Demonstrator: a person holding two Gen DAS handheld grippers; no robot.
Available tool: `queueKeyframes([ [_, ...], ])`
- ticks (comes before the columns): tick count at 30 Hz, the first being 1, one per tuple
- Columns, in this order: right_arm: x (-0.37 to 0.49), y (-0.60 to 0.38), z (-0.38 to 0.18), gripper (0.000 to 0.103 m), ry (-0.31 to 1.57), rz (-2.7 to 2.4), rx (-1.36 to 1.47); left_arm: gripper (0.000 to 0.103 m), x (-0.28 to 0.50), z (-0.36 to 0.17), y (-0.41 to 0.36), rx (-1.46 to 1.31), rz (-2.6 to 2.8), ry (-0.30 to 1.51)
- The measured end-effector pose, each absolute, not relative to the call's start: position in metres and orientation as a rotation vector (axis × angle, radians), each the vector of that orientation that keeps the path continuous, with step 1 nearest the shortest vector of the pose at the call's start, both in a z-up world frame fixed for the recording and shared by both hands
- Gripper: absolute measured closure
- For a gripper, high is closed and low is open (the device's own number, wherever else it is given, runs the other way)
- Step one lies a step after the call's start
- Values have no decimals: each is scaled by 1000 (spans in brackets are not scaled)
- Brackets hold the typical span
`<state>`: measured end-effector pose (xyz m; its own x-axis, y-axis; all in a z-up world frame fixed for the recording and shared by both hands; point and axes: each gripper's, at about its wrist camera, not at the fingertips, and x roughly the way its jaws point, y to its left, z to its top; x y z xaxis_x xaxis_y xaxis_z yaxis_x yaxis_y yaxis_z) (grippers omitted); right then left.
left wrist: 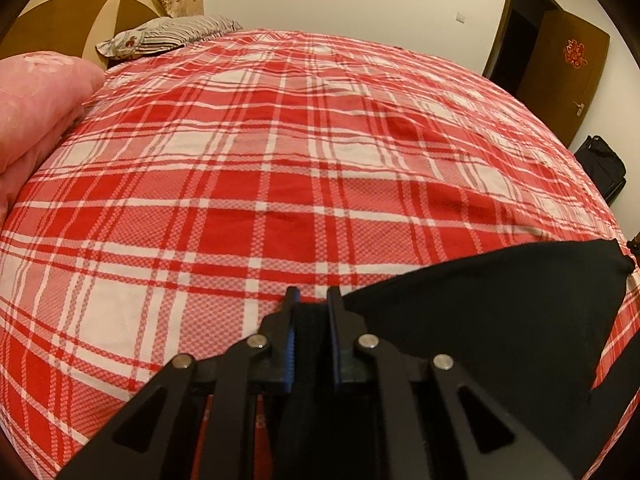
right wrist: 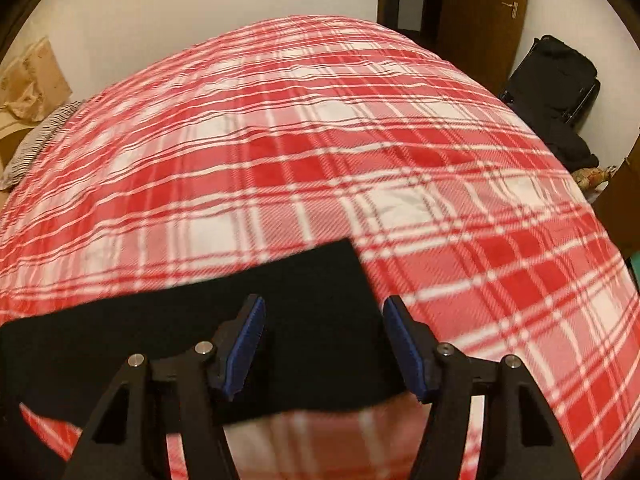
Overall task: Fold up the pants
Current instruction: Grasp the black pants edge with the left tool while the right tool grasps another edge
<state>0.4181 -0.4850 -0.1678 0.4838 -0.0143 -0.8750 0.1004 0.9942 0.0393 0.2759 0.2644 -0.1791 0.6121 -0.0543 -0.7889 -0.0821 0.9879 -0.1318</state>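
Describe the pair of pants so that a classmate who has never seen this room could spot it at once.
Find the large bed under its red-and-white plaid cotton sheet. At its near edge lie the plain black fabric pants, pinched by the left gripper. They are the only dark, unpatterned item on the sheet, unlike the pink quilted pillow.

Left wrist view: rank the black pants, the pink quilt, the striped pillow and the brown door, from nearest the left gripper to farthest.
1. Black pants: pinched in the left gripper, spreading right.
2. Pink quilt: left edge of the bed.
3. Striped pillow: far left, at the headboard, and brown wooden door: far right, beyond the bed. Too close to call.
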Motion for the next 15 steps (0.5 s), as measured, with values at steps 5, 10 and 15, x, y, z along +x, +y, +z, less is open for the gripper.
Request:
queueKeyframes([
  [5, 446, -494, -185, 40, 1099, -57, 90, 89, 279, -180, 262, -151, 20, 914],
  [10, 459, -502, -207, 52, 1151, -11, 156, 89, 283, -181, 259, -133, 33, 924],
  [15, 457, -508, -211, 60, 1161, 44, 214, 89, 289, -182, 256, -110, 55, 936],
])
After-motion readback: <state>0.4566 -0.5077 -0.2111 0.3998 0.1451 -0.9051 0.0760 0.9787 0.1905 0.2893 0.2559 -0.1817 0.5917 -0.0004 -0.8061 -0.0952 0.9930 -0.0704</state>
